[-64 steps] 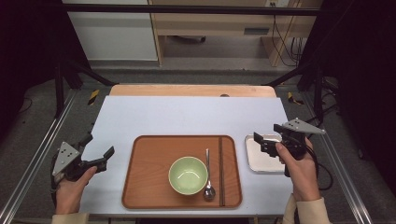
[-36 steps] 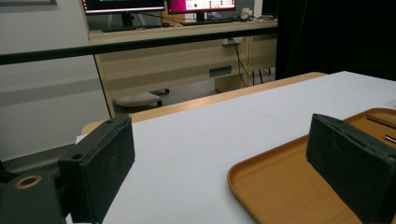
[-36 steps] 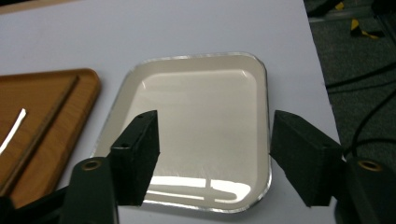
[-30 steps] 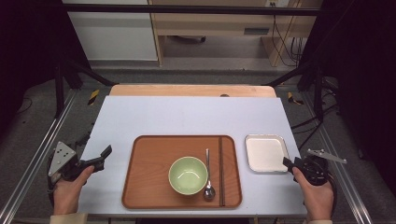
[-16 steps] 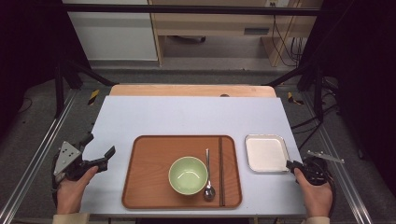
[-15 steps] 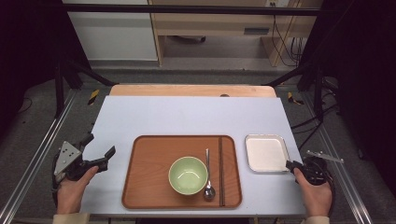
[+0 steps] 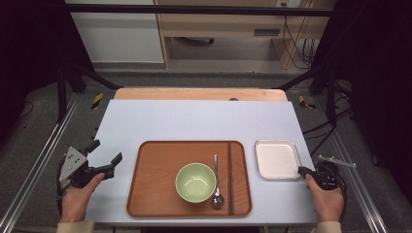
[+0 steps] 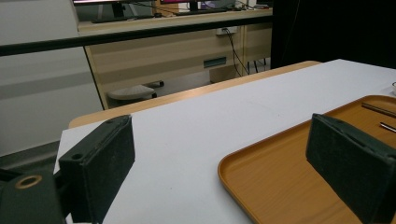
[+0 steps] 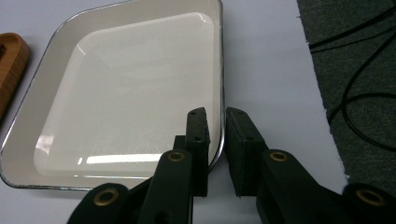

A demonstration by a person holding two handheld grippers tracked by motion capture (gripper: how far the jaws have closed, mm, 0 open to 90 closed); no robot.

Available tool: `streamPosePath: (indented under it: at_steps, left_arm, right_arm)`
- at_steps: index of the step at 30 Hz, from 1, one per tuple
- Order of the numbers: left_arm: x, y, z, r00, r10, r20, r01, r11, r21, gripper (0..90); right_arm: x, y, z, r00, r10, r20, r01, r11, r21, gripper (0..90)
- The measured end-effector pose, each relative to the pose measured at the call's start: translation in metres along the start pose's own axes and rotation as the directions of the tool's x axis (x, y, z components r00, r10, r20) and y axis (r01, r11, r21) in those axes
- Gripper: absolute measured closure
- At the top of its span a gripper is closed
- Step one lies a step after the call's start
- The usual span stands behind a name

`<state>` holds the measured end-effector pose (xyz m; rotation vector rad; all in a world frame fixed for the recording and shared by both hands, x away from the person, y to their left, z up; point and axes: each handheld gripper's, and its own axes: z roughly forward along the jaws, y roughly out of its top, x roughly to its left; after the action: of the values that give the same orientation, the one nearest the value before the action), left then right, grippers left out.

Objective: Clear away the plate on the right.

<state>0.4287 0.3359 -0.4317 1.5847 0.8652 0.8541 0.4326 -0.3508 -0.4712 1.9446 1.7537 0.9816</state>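
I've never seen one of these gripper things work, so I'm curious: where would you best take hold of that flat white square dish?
By its raised rim. The white dish is shallow and lies flat, so only the thin edge fits between two jaws. Come from the open right side, away from the wooden tray. The right gripper has just been closing astride that right rim near a corner.

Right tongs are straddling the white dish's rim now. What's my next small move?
Probably finish closing. The right tongs have just been closing with the white dish rim between the pads, a thin gap still showing. Once pinched, lift gently. Left tongs wait open beside the tray.
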Motion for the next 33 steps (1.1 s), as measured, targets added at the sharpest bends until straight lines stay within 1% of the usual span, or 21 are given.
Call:
streamPosePath:
  at_steps: [1, 2, 8, 9, 12, 16, 17, 18, 19, 20, 24, 26, 27, 28, 33]
  left_arm:
    - [0.000, 0.000, 0.000, 1.0000, 0.000, 0.001, 0.000, 1.0000, 0.000, 7.8]
    - [0.000, 0.000, 0.000, 1.0000, 0.001, 0.002, -0.001, 1.0000, 0.001, 7.8]
    - [-0.002, 0.000, 0.001, 1.0000, -0.001, 0.007, 0.001, 1.0000, 0.000, 7.8]
    - [-0.002, 0.000, 0.001, 1.0000, 0.000, 0.007, 0.000, 1.0000, 0.001, 7.8]
    - [-0.002, 0.000, 0.002, 1.0000, 0.000, 0.009, 0.000, 1.0000, 0.003, 7.8]
    - [-0.002, 0.001, 0.001, 1.0000, 0.000, 0.007, 0.000, 1.0000, 0.000, 7.9]
    - [-0.002, 0.001, 0.001, 1.0000, -0.001, 0.007, 0.001, 1.0000, 0.000, 7.9]
    - [-0.002, 0.001, 0.001, 1.0000, -0.003, 0.007, 0.003, 1.0000, -0.001, 7.9]
    - [-0.002, 0.001, 0.001, 1.0000, -0.002, 0.008, 0.002, 1.0000, -0.001, 7.9]
    - [-0.002, 0.001, 0.002, 1.0000, -0.002, 0.009, 0.002, 1.0000, -0.001, 7.9]
    - [-0.003, 0.001, 0.002, 0.9999, 0.001, 0.011, -0.001, 1.0000, 0.000, 7.9]
    - [-0.004, 0.002, 0.002, 0.9999, 0.002, 0.012, -0.002, 1.0000, -0.001, 7.9]
    - [-0.004, 0.002, 0.002, 0.9999, 0.002, 0.012, -0.002, 1.0000, -0.002, 7.9]
    - [-0.004, 0.002, 0.002, 0.9999, 0.001, 0.012, -0.001, 1.0000, -0.002, 7.9]
    - [-0.003, 0.002, 0.001, 1.0000, -0.001, 0.009, 0.001, 1.0000, -0.004, 7.9]
  right_arm:
    - [0.001, 0.000, 0.001, 0.9999, 0.008, 0.008, -0.008, 1.000, 0.006, 80.9]
    - [0.000, 0.000, 0.001, 0.9999, -0.003, 0.010, 0.003, 1.000, 0.005, 81.4]
    - [0.001, 0.001, 0.003, 0.9998, 0.010, 0.018, -0.011, 1.000, 0.012, 83.2]
    - [0.000, 0.001, 0.004, 0.9997, -0.003, 0.025, 0.003, 1.000, 0.013, 83.3]
    - [0.000, 0.001, 0.006, 0.9997, -0.003, 0.026, 0.002, 1.000, 0.010, 84.1]
    - [0.003, 0.002, 0.005, 0.9993, 0.023, 0.031, -0.023, 1.000, 0.008, 86.7]
    - [0.003, 0.002, 0.005, 0.9993, 0.022, 0.031, -0.023, 1.000, 0.007, 87.2]
    - [0.002, 0.003, 0.005, 0.9995, 0.020, 0.024, -0.020, 1.000, -0.002, 87.7]
    - [0.001, 0.003, 0.004, 0.9993, 0.033, 0.018, -0.033, 0.999, -0.014, 87.8]
    - [0.001, 0.004, 0.002, 0.9994, 0.028, 0.018, -0.027, 0.999, -0.023, 87.9]
    - [-0.001, 0.005, -0.002, 0.9981, 0.059, -0.016, -0.060, 0.997, -0.051, 88.2]
    - [-0.002, 0.005, -0.004, 0.9979, 0.061, -0.022, -0.062, 0.997, -0.054, 88.2]
    - [-0.002, 0.005, -0.004, 0.9973, 0.070, -0.021, -0.071, 0.996, -0.048, 88.3]
    - [-0.002, 0.005, -0.004, 0.9970, 0.072, -0.028, -0.074, 0.996, -0.057, 88.3]
    - [-0.002, 0.006, -0.006, 0.9956, 0.083, -0.043, -0.086, 0.994, -0.063, 88.3]
